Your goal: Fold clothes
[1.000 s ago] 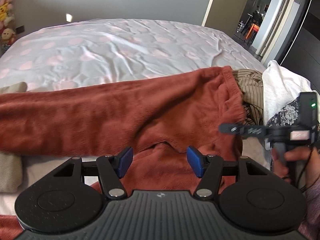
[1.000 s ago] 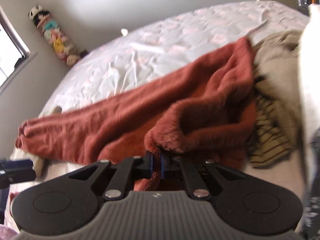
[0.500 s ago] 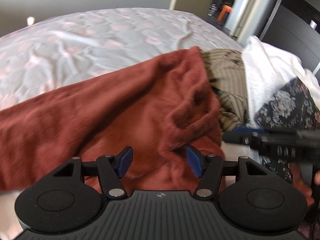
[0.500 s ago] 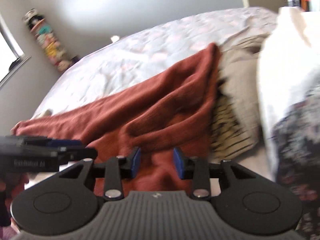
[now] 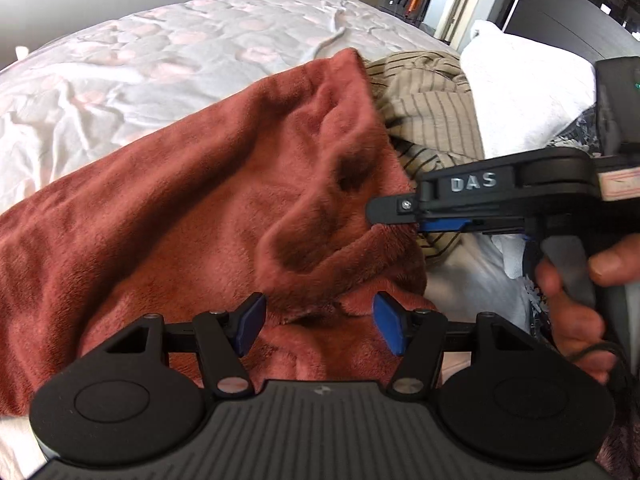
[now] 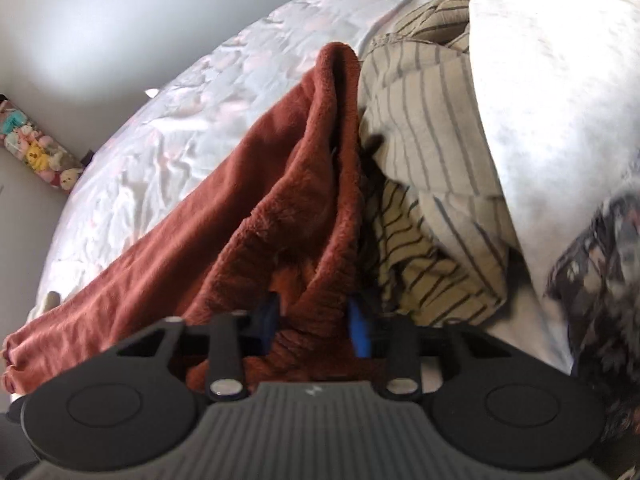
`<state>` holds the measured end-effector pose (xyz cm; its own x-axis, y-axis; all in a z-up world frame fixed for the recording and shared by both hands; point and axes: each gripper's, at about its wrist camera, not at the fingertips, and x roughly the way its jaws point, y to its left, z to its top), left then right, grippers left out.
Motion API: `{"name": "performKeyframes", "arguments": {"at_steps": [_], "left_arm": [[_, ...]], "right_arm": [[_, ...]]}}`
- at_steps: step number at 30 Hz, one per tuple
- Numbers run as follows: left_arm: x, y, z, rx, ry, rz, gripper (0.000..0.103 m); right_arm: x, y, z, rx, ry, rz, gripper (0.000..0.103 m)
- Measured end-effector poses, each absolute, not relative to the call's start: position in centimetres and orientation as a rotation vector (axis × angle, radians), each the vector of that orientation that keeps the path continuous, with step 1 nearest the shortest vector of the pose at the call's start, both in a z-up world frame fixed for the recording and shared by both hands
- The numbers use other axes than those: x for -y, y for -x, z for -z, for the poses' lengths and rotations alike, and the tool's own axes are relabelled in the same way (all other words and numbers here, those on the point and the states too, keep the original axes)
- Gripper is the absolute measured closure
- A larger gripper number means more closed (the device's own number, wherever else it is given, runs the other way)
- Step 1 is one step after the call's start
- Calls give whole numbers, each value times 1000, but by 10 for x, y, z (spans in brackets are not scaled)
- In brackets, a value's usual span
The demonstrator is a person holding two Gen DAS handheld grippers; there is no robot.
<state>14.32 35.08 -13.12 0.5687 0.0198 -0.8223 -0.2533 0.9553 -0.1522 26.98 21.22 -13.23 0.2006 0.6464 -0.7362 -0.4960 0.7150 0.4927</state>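
Observation:
A fluffy rust-red garment [image 5: 160,220] [image 6: 224,232] lies stretched across the bed, bunched into folds at its right end. My left gripper [image 5: 320,328] hovers open just above the near folds, its blue pads well apart and not pressing the cloth. My right gripper [image 6: 316,324] has a raised fold of the red garment between its jaws; they are closing, and the cloth touches both pads. In the left wrist view the right gripper [image 5: 384,210] reaches in from the right at the garment's edge, held by a person's hand [image 5: 572,308].
A beige striped garment [image 5: 432,120] [image 6: 432,152], a white one [image 5: 520,92] [image 6: 552,80] and a dark floral one [image 6: 600,260] are piled to the right of the red garment. The pale quilted bedspread [image 5: 140,60] stretches beyond. Plush toys [image 6: 36,152] hang at the far wall.
The right gripper let go of the near edge, opened, moved right and now closes on a raised fold. The left gripper moved right and down toward the bunched end, still open.

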Motion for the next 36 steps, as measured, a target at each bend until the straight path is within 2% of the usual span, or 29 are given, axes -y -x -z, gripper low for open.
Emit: {"name": "performKeyframes", "arguments": {"at_steps": [5,12,14,16,19,21,22,26,29,33,35,36], "left_arm": [[-333,-148,132,-907,230,-146,44],[-315,-144,127,-845,214,-48,44],[-311,-140,123,-825,203,-36,52],[-313,-139,121,-831,231,-21,71],[-309,-137,115,-851,265,34,84],[-306,-134,106,-854,280,82,85],[-304,-133,101,-853,288,105,86],[-294,-138,87,-854,307,184,87],[-291,-144,91,-869,401,227,87],[-286,-149,107,-924,462,221,82],[-285,-147,112,-945,479,214,73],[-286,-143,111,-942,477,206,58]], "right_arm": [[-180,-267,112,-1162,-347,-871,77],[-165,-264,106,-1186,-370,-881,77],[-159,-266,107,-1176,-361,-854,77],[-154,-266,107,-1162,-347,-827,77],[-148,-265,107,-1150,-320,-792,75],[-141,-263,104,-1135,-299,-787,61],[-136,-261,100,-1123,-283,-790,58],[-114,-247,85,-1079,-217,-800,51],[-93,-243,83,-1117,-275,-823,47],[-81,-243,89,-1150,-304,-818,47],[-82,-243,92,-1154,-283,-807,47],[-85,-244,95,-1162,-276,-810,47]]}}
